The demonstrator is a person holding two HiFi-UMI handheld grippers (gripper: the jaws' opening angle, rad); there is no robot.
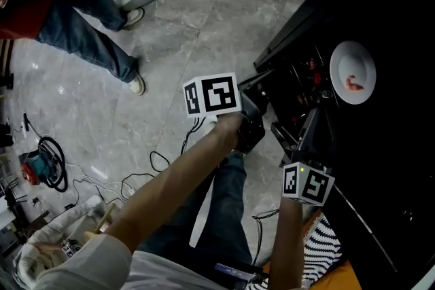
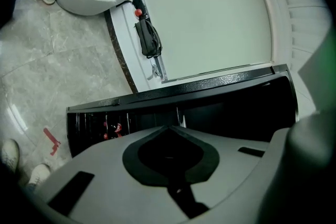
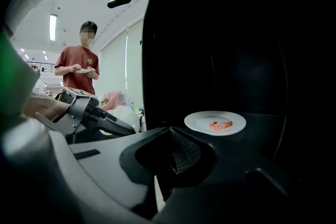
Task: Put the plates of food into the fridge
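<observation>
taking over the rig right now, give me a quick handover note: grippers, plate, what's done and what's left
Left gripper: shut, empty, facing the black fridge.
Right gripper: shut, empty, pointed toward the plate but clear of it.
Things: one white plate with a pink piece of food rests on a dark surface to the right. No other plate is in view.
Done: nothing yet, the plate is not picked up.
Left: probably open the right gripper, grip the plate by its rim, and put it in the fridge.
</observation>
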